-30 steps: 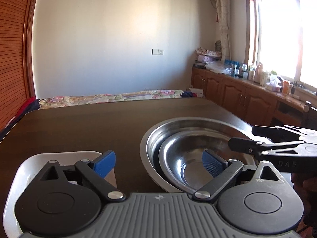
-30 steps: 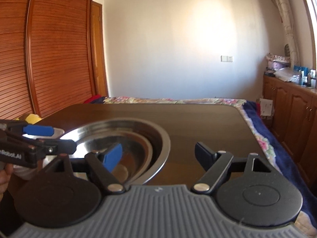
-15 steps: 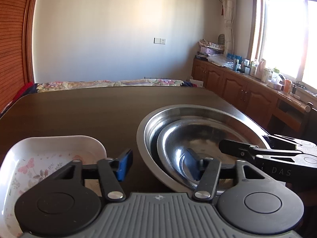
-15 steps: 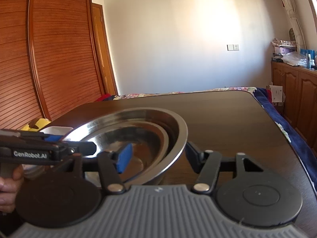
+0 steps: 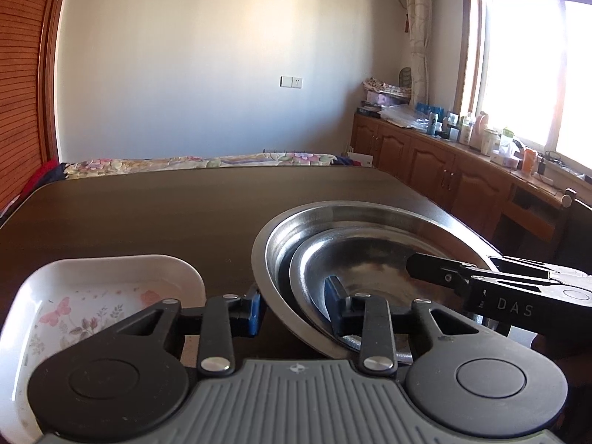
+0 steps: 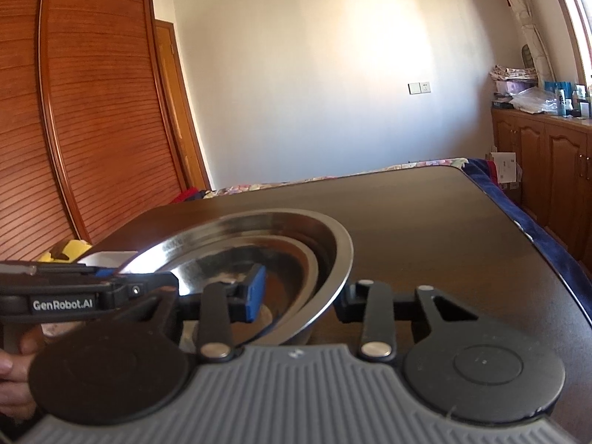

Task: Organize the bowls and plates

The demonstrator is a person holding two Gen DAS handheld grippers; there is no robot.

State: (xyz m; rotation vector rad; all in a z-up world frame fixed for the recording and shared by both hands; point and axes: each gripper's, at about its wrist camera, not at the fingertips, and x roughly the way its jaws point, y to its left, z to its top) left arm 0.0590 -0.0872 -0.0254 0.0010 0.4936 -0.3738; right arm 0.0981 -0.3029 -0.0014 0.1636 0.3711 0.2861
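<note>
The large steel bowl (image 5: 370,229), with a smaller steel bowl (image 5: 355,270) nested inside, is tilted above the dark surface (image 5: 166,214). Its near rim is straddled from opposite sides: the left hand-held gripper (image 5: 294,309) is narrowed around the left wall, the right hand-held gripper (image 6: 299,296) around the right wall; firm contact cannot be told. A floral white dish (image 5: 92,296) lies just left.

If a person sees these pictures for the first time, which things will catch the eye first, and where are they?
First, the large steel bowl with a smaller steel bowl nested inside, on the dark table. The left gripper and the right gripper each have jaws straddling opposite sides of its rim, one jaw inside and one outside. A white floral dish sits just left of the bowls.
</note>
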